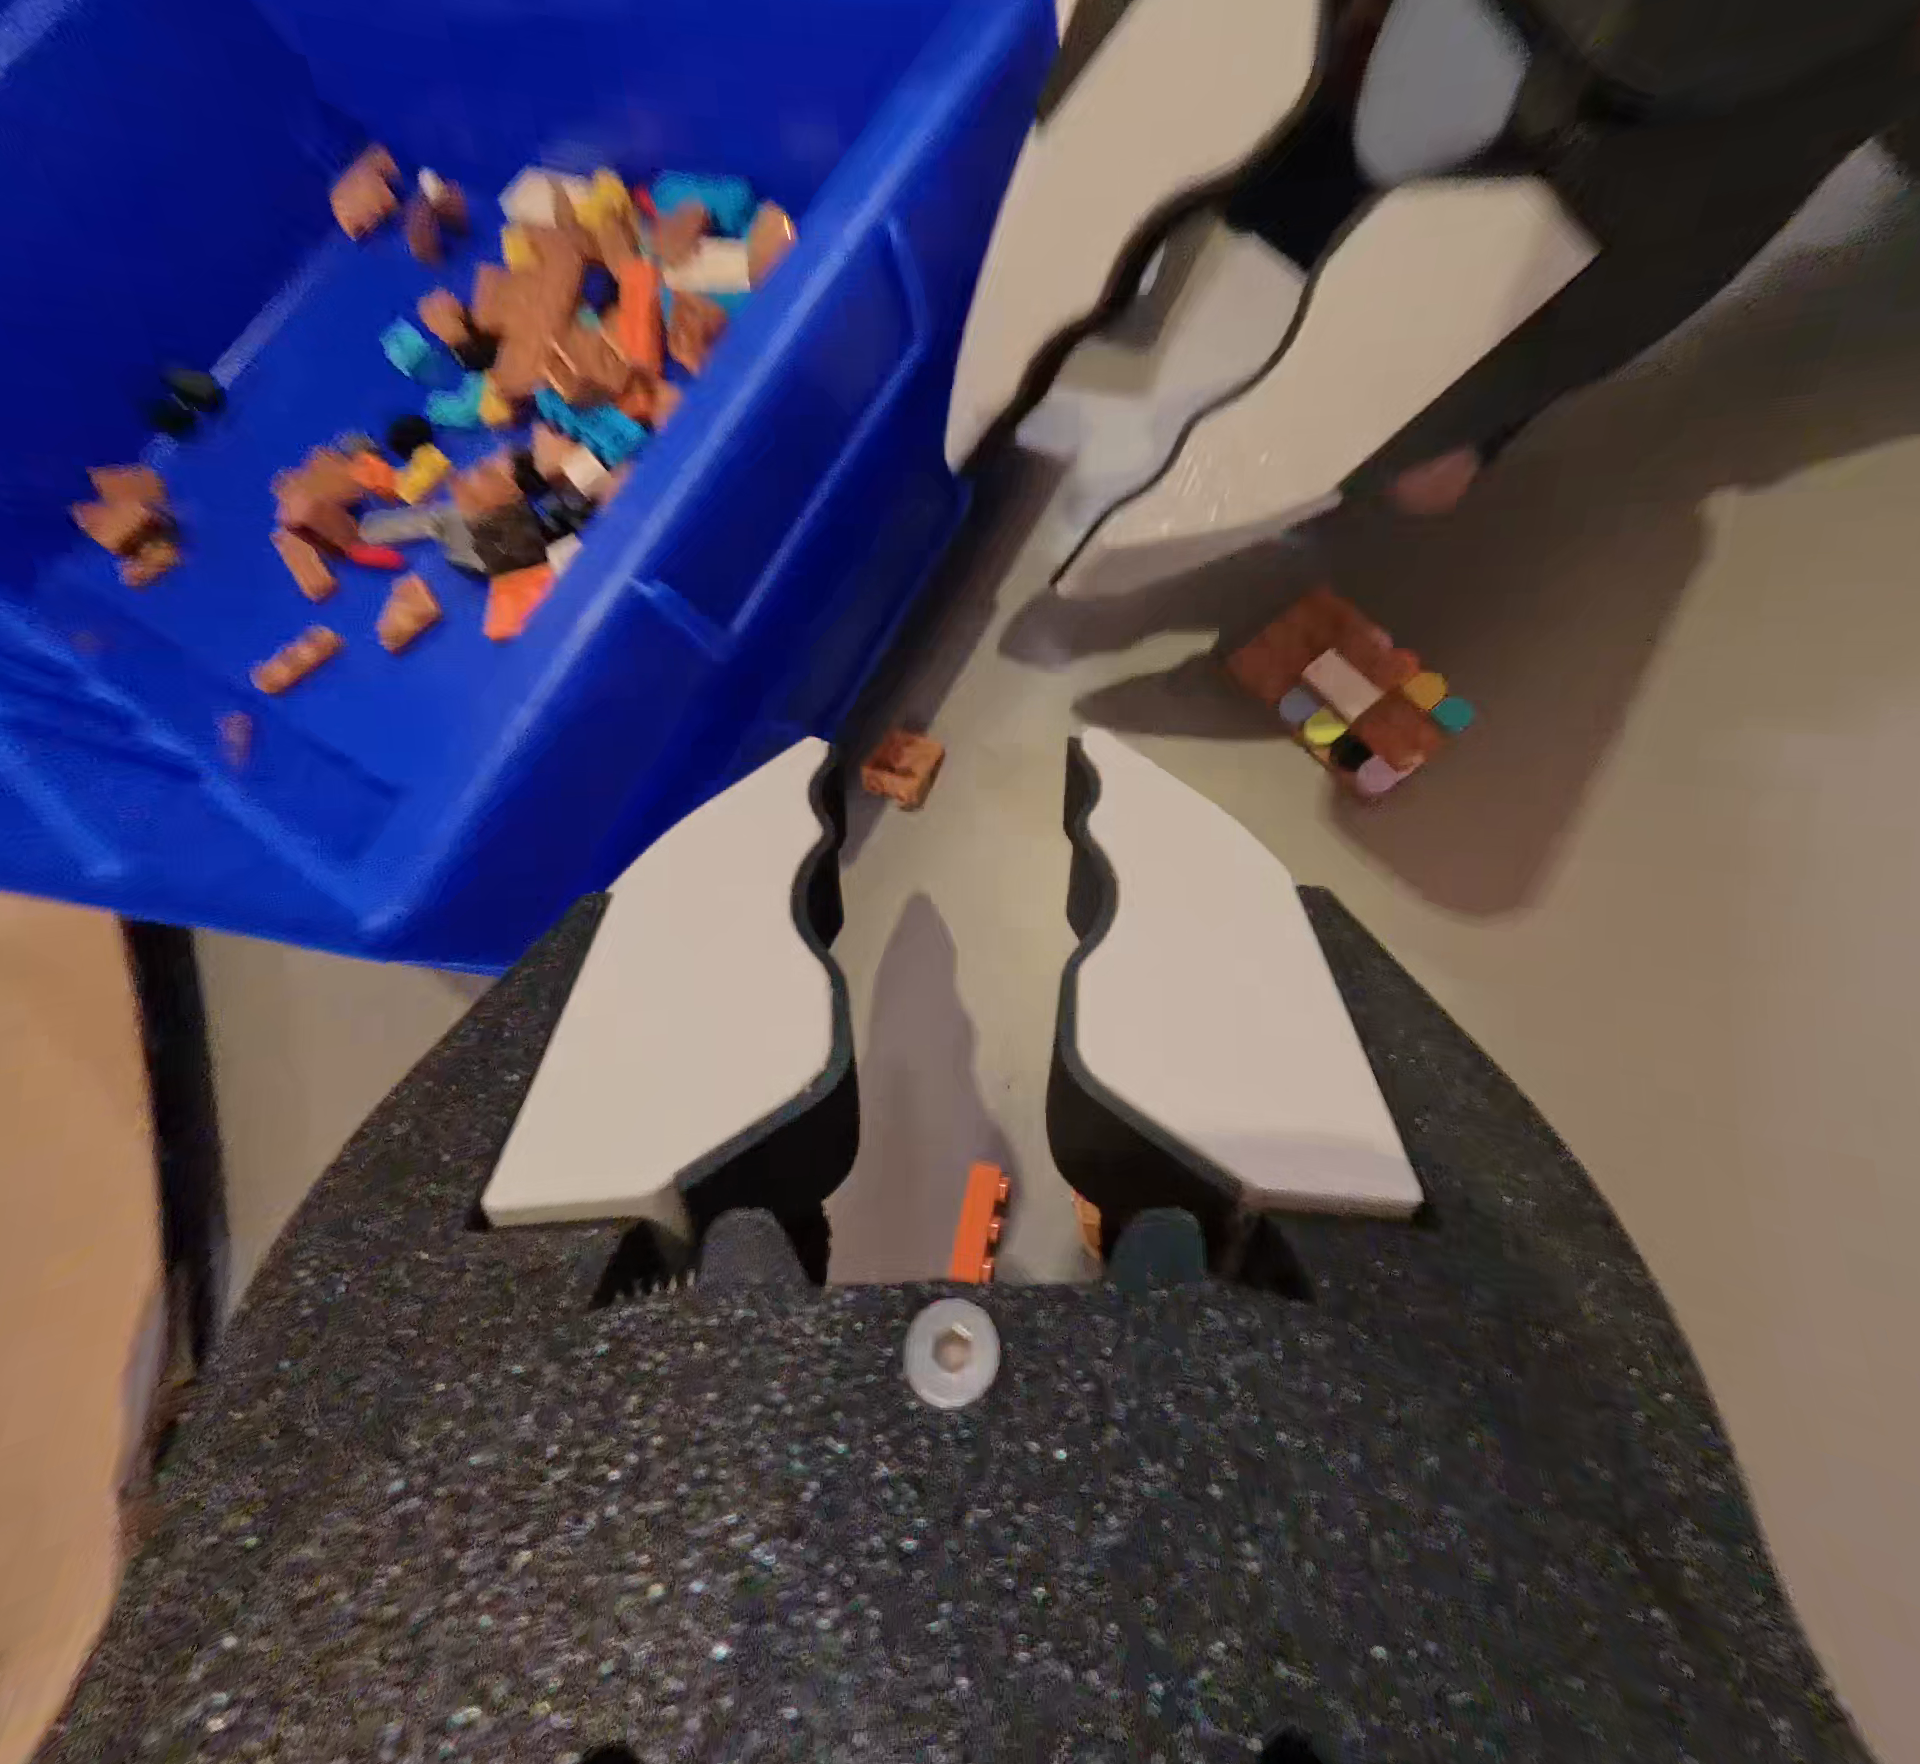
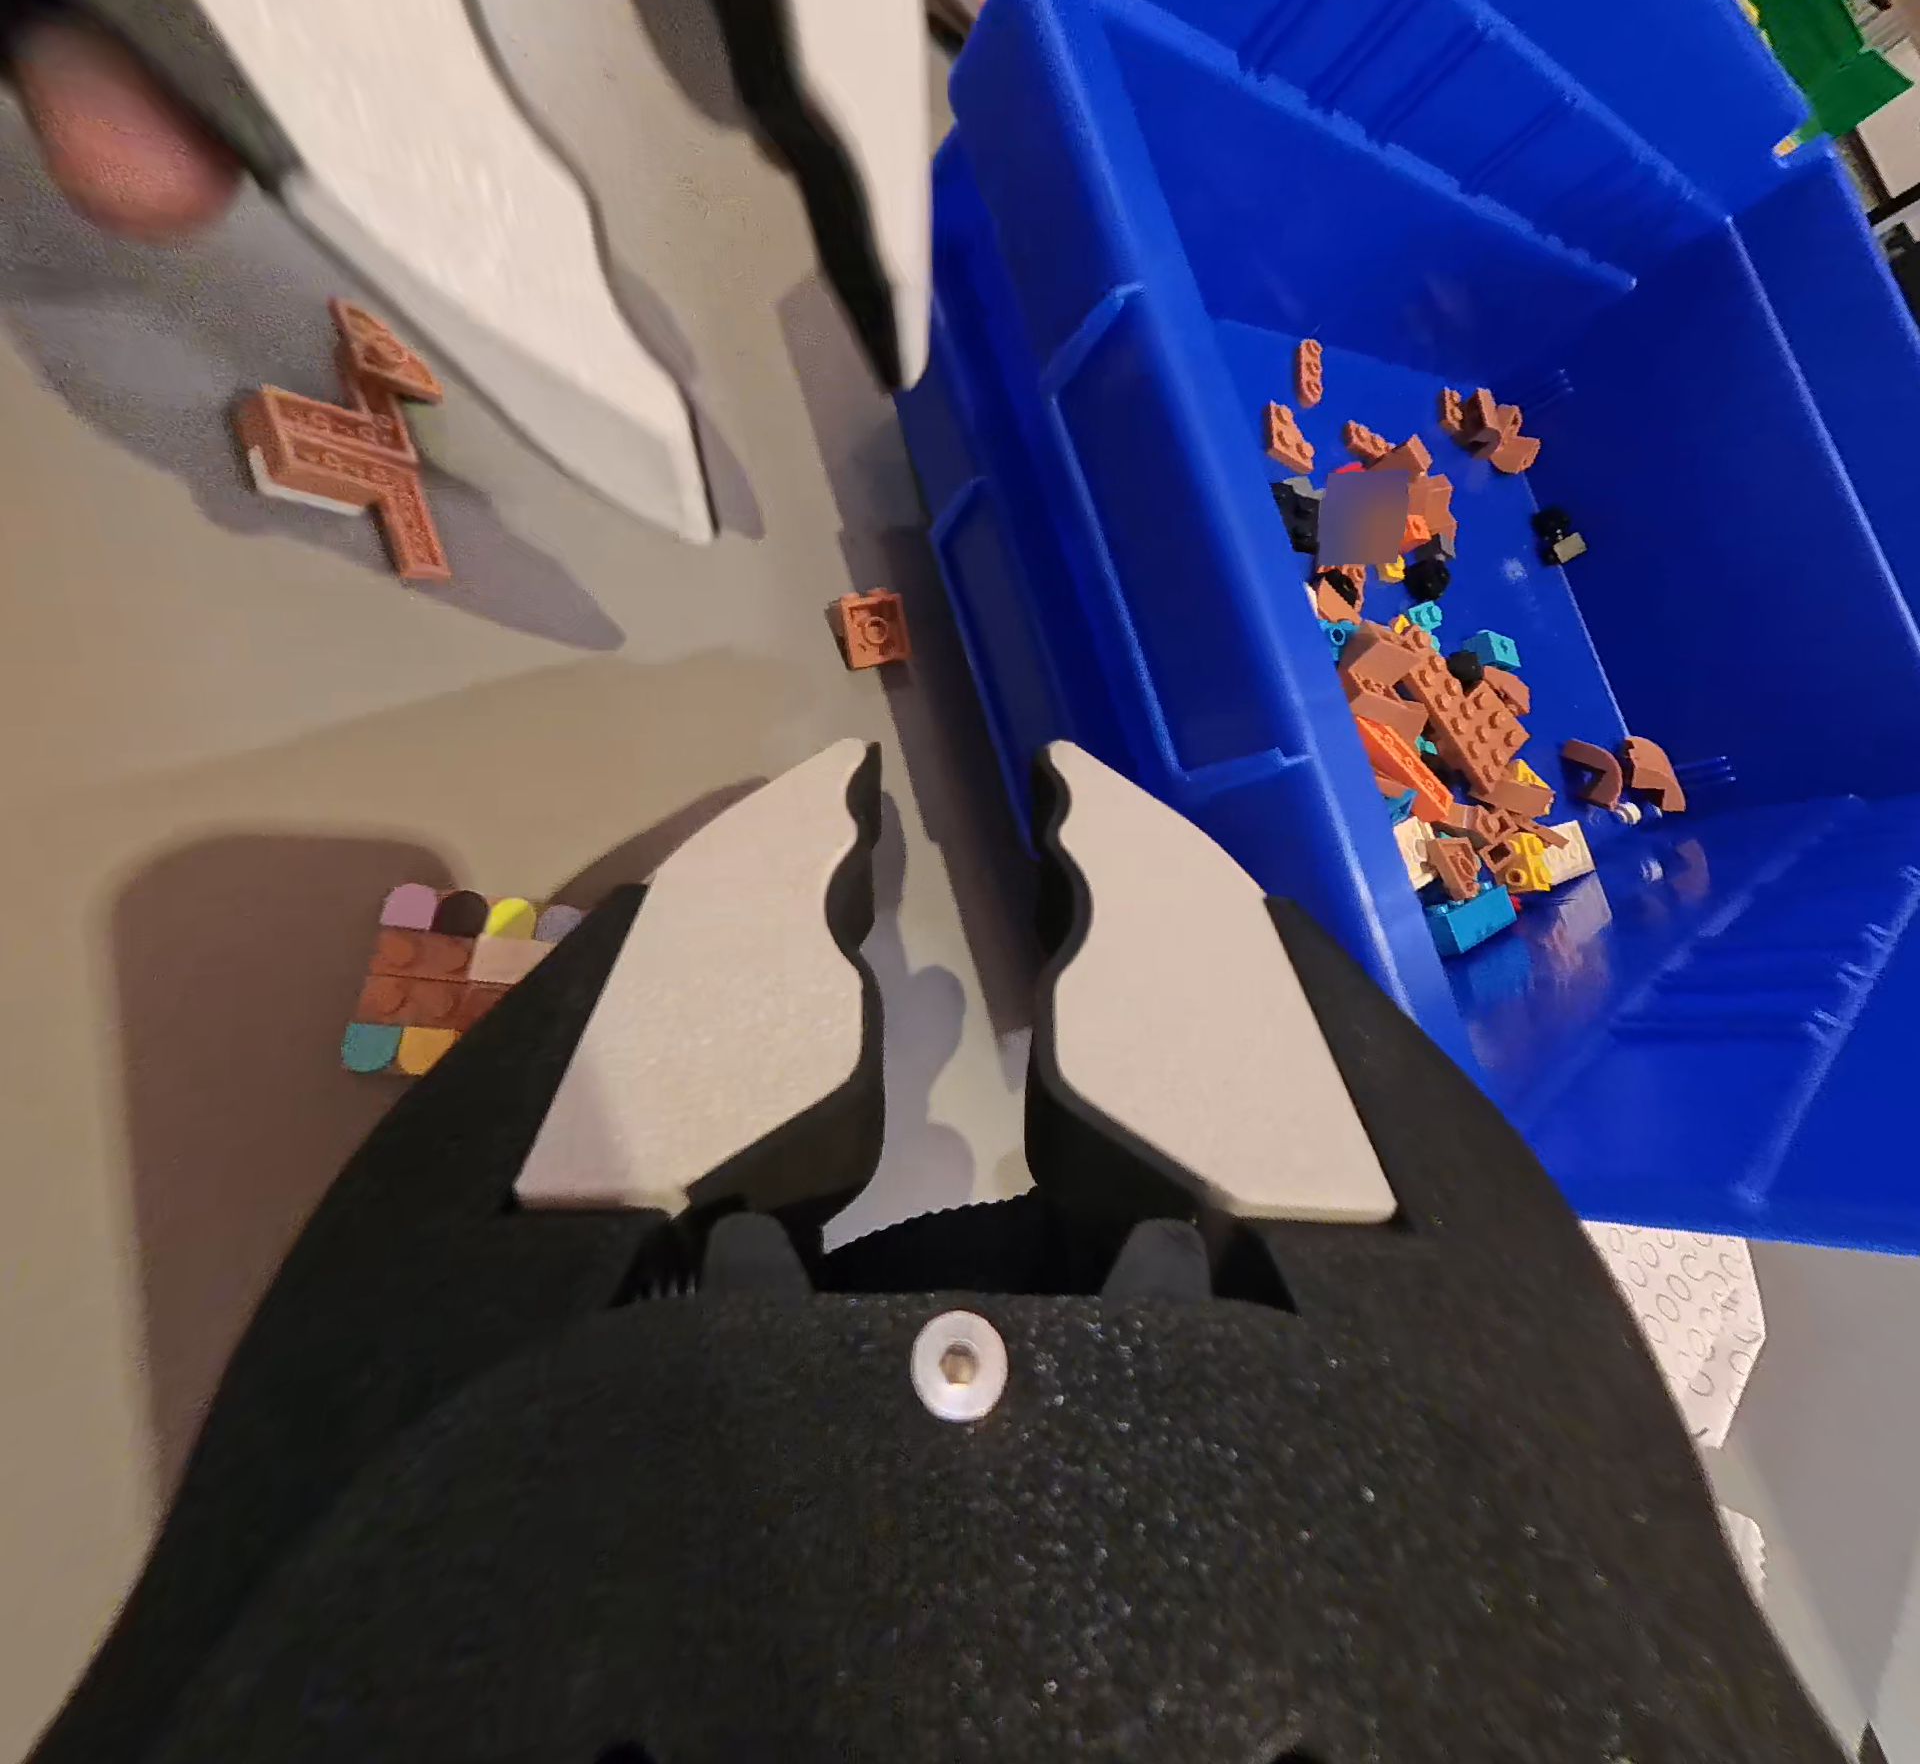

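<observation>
Right now both grippers hover over a grey desk point(image 2: 260, 727) beside a blue bin point(image 2: 1195, 208) of loose toy bricks point(image 2: 1434, 706). Seen from the left wrist, the left gripper point(image 1: 948, 758) has its fingers spread apart and holds nothing; a small brown brick point(image 1: 904, 772) lies on the desk just past the tips at 11 o'clock, near the bin's wall. An orange brick point(image 1: 982, 1221) shows low between the fingers, on the desk beneath. The right gripper point(image 2: 954, 764) is likewise parted and empty, the same brown brick lying ahead of it at 11 o'clock. A flat block of coloured bricks point(image 2: 442, 971) sits at its 9 o'clock, and a brown cross-shaped piece point(image 2: 353, 447) lies farther off near the other gripper. The risk, as I judge it: both pairs of fingers crowd the same patch, so they could knock each other or push the small brick against the bin.
</observation>
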